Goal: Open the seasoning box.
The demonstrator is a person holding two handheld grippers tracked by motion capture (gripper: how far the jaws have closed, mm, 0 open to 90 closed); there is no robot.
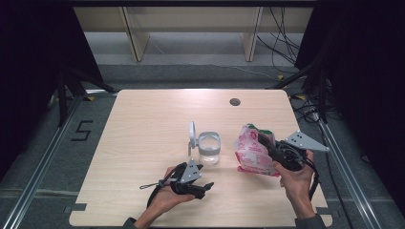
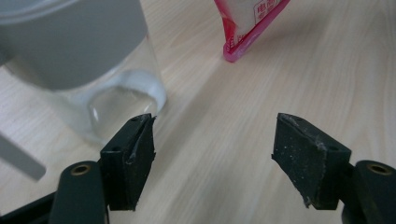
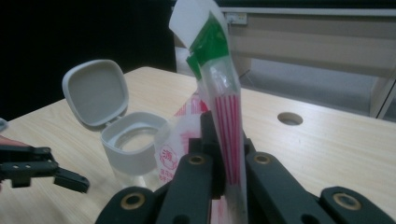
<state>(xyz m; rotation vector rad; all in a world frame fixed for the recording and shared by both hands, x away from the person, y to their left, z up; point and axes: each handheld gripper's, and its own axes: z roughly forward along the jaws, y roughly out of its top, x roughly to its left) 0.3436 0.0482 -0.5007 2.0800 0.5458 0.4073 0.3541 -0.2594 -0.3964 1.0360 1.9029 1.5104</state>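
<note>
Tongs (image 1: 206,187) in the left hand (image 1: 165,198) are seen spread wide and empty, held low over the desk (image 1: 143,124) just beside the jar (image 1: 209,148); in the left gripper view the jar's clear wall (image 2: 116,100) lies close by one jaw. They appear to be kept there so that the jar can be steadied, though nothing is touched yet.

At the middle of the desk the jar is stood upright with its grey lid (image 1: 192,136) flipped back on its hinge, so the mouth is left free, presumably for filling. A clear body and a grey collar are seen; little or nothing can be made out inside.

To the right, the bag (image 1: 253,150) is pinched by the right tongs (image 1: 265,141), whose jaws are pressed together on it near its side seam. It is held upright and raised, its lower edge near or off the desk, just beside the jar, which would suit tipping it toward the mouth. It is a red-and-white printed pouch with a green strip at the top (image 3: 208,39), where the corner seems torn open.
</note>
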